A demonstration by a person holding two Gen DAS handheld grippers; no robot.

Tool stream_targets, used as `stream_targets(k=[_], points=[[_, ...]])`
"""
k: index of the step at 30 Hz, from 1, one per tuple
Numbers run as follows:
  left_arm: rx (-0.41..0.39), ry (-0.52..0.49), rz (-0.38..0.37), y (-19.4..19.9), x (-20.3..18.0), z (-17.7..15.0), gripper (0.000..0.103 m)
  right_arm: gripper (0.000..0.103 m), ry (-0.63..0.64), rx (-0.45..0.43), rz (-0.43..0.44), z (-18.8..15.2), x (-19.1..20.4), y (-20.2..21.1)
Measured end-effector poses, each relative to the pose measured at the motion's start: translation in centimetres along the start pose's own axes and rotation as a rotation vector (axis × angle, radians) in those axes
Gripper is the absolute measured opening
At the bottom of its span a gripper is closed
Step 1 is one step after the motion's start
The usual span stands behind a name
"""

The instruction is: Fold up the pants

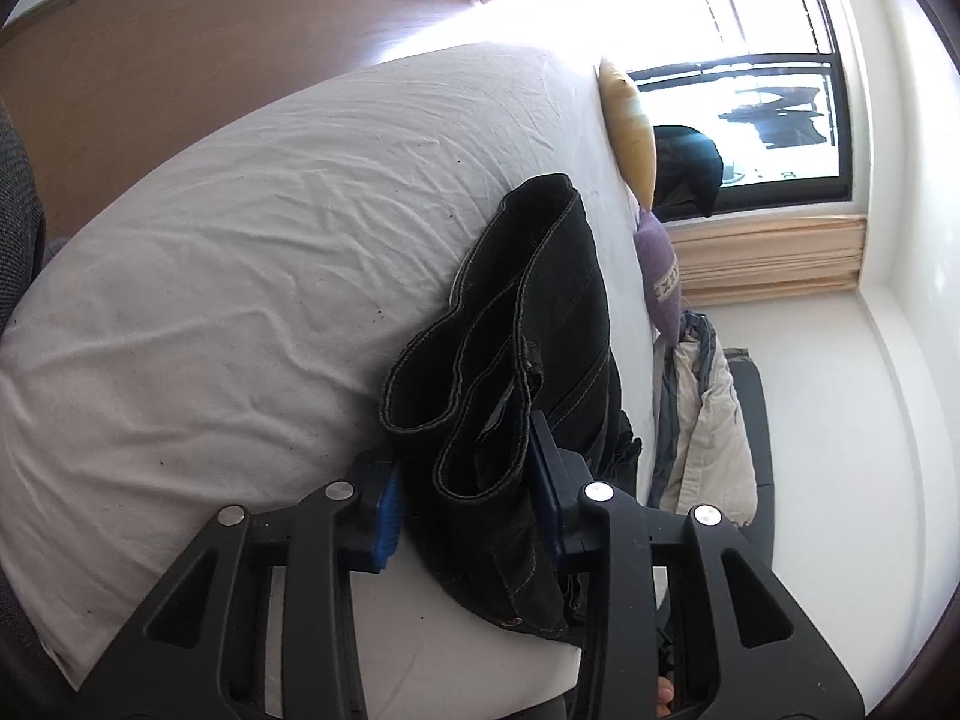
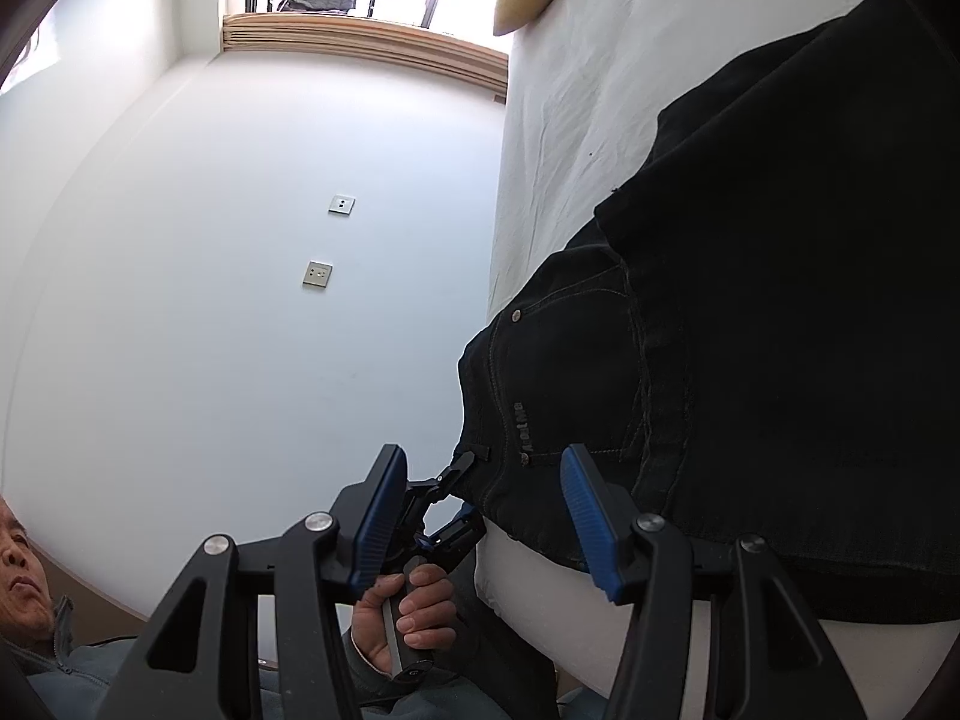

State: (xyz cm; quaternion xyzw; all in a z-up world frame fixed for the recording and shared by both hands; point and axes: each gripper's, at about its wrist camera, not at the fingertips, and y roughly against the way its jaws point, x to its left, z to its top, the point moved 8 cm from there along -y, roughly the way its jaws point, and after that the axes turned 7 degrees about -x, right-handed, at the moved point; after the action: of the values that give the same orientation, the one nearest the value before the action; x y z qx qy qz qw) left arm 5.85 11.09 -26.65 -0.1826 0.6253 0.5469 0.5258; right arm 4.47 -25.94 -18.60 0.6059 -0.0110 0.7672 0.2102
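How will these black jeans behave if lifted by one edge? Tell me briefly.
The black jeans will probably flop and sag: their folded legs already droop in soft curves over the white bed. The denim looks thick with heavy seams, so likely weighty for cloth. They are unlikely to slip, since the left gripper has ribbed blue pads.

Bright daylight from the blown-out window, sharp focus, heavy fisheye bending, dark corners.
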Motion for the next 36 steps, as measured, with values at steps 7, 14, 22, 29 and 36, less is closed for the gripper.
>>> stream_targets(k=[7,14,22,29,36], points=[[0.014,-0.028,-0.044,0.2,-1.1,0.3,0.013,0.058,-0.007,0.006,-0.012,0.1,-0.4,-0.6],[0.008,-0.127,-0.044,0.7,-4.0,0.5,0.012,0.058,-0.012,0.025,-0.066,1.9,-2.0,-2.4],[-0.007,-0.322,-0.048,1.4,-10.8,-0.5,0.012,0.045,-0.057,0.077,-0.208,2.5,-7.5,-4.2],[0.032,-0.577,-0.077,-0.2,-19.9,-4.8,0.012,0.074,-0.029,-0.010,-0.200,4.5,-4.3,0.1],[0.192,-0.920,-0.107,-6.0,-27.1,-16.9,0.012,0.083,0.019,-0.059,-0.117,7.7,-0.2,4.9]])
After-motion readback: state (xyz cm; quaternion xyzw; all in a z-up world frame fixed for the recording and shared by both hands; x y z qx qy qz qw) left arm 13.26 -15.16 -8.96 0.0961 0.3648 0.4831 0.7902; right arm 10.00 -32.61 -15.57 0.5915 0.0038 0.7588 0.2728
